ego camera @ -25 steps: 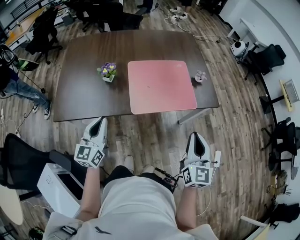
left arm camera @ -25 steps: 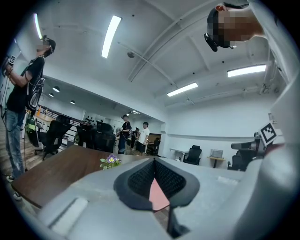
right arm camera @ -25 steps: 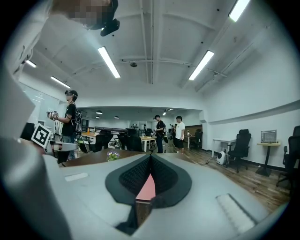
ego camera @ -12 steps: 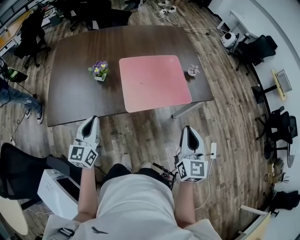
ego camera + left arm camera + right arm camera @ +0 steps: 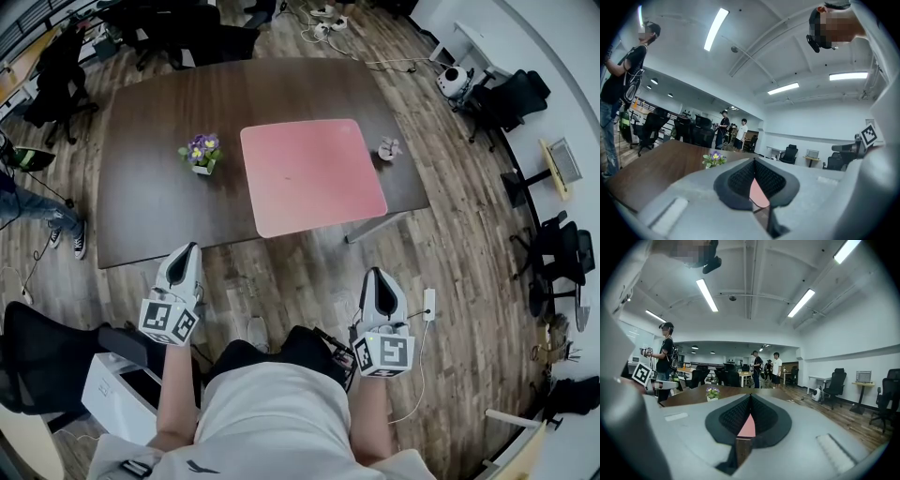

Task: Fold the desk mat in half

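Note:
The pink desk mat (image 5: 312, 175) lies flat and unfolded on the dark brown table (image 5: 150, 187), reaching its near edge. My left gripper (image 5: 185, 251) hovers over the floor just short of that edge, left of the mat. Its jaws are shut and hold nothing. My right gripper (image 5: 378, 274) hangs further back, below the mat's near right corner, also shut and empty. In the left gripper view a sliver of the mat (image 5: 758, 194) shows below the closed tips of the left gripper (image 5: 754, 161). The right gripper view shows the mat (image 5: 748, 427) the same way under the right gripper (image 5: 750, 397).
A small pot of purple flowers (image 5: 202, 153) stands left of the mat, and a little ornament (image 5: 387, 148) right of it. Office chairs ring the table. A white box (image 5: 112, 375) sits by my left leg, with a power strip (image 5: 428, 305) on the floor. People stand beyond the table.
The head view has shifted a little. Both grippers have stayed shut in front of the table's near edge, and the left one has drifted slightly.

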A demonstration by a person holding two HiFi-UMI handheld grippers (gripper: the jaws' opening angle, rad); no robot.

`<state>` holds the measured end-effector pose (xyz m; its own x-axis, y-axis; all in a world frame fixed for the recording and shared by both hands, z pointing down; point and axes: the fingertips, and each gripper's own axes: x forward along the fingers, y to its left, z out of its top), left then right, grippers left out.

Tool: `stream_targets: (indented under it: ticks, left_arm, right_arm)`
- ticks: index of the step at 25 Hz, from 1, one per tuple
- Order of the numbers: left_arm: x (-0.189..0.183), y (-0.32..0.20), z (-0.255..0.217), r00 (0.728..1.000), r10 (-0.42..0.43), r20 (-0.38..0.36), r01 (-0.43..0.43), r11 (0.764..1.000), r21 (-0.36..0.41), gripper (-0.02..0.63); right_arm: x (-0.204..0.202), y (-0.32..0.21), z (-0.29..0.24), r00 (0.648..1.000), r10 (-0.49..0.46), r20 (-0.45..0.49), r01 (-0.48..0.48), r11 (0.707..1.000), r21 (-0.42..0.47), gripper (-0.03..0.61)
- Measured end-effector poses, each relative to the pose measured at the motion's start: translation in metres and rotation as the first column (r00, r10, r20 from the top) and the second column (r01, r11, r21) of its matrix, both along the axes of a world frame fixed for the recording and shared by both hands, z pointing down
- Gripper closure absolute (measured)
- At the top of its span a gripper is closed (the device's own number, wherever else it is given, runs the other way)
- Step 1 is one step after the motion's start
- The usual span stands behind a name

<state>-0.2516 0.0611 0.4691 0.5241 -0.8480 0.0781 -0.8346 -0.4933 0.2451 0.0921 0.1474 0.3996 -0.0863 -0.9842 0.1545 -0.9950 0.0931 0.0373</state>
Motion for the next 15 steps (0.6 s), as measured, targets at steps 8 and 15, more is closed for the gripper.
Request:
stream_targets:
  ticks: [8, 15]
  left_arm:
    - [0.014, -0.015, 0.006, 1.0, 0.017, 0.009, -0.017, 1.0, -0.015, 0.609]
    - [0.046, -0.049, 0.005, 1.0, 0.003, 0.03, -0.003, 1.0, -0.013, 0.609]
  right_arm:
    - [0.011, -0.017, 0.005, 1.0, 0.008, 0.015, -0.008, 1.0, -0.007, 0.578]
    - [0.051, -0.067, 0.006, 1.0, -0.015, 0.01, 0.015, 1.0, 0.011, 0.578]
